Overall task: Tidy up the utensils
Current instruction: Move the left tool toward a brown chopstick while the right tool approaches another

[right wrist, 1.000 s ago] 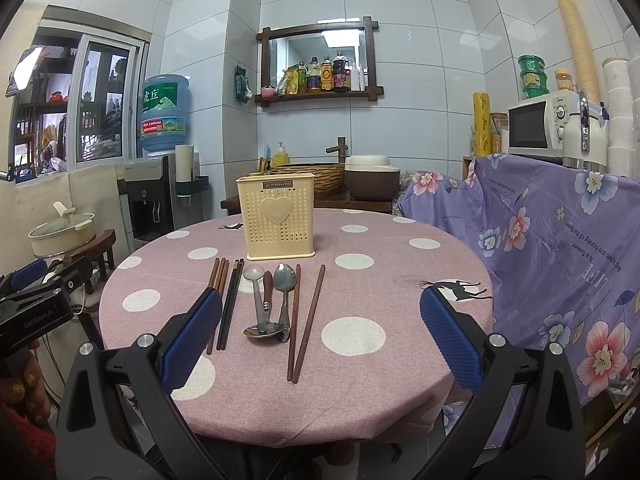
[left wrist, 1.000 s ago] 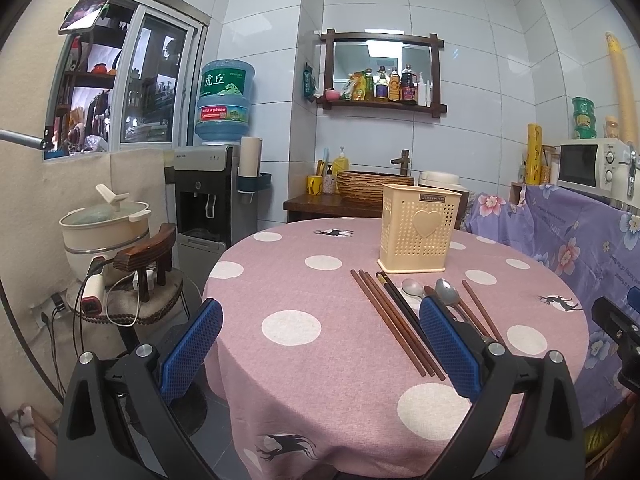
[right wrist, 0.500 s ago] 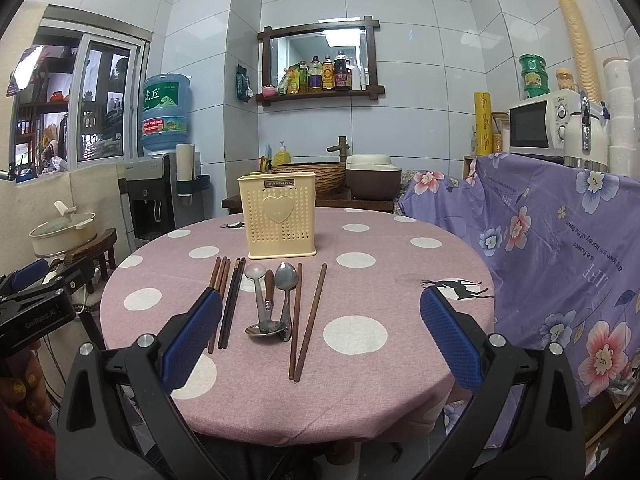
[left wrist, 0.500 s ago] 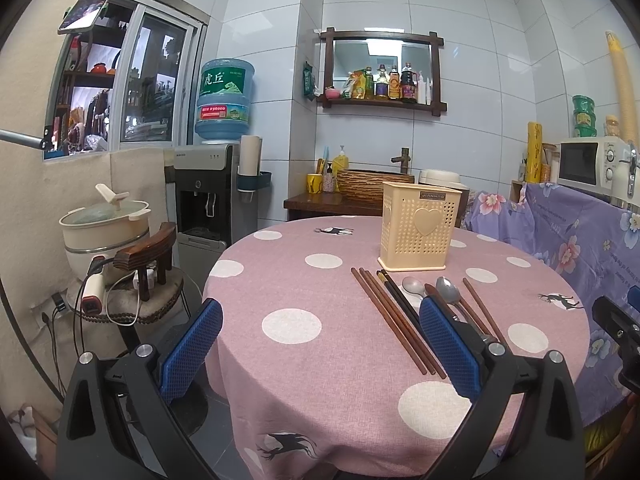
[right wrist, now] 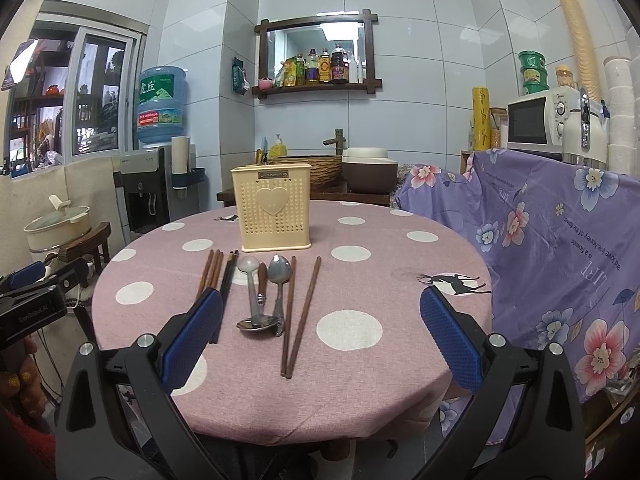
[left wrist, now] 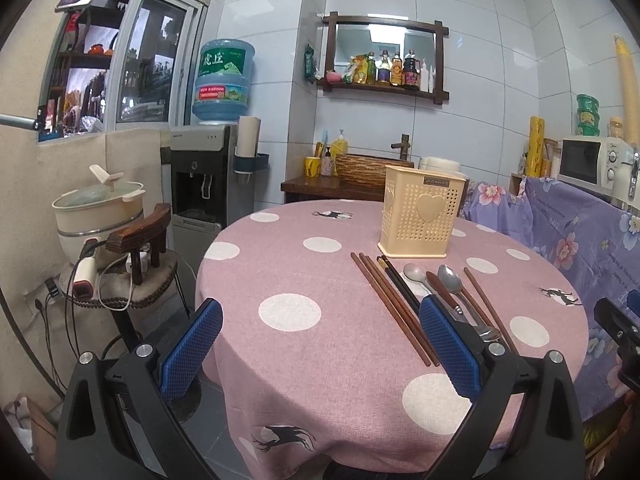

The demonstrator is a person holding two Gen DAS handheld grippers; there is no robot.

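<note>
A cream perforated utensil holder [right wrist: 274,208] [left wrist: 422,212] stands upright on the round pink polka-dot table [right wrist: 400,308] [left wrist: 288,264]. In front of it lie brown and black chopsticks [right wrist: 214,276] [left wrist: 390,304], metal spoons [right wrist: 280,280] [left wrist: 452,284] and two more brown chopsticks [right wrist: 302,312]. My right gripper [right wrist: 320,336] is open and empty, above the table's near edge, short of the utensils. My left gripper [left wrist: 320,344] is open and empty at the table's left side; its right finger hides part of the utensils.
A stool with a pot [left wrist: 98,208] and a water dispenser [left wrist: 204,168] stand left of the table. A purple floral cloth [right wrist: 560,248] covers a counter on the right, with a microwave [right wrist: 540,124] on it. The left gripper shows in the right wrist view [right wrist: 32,304].
Both views have shifted only slightly; the right gripper has edged a little towards the table. Both grippers stay open and the utensils have not moved.
</note>
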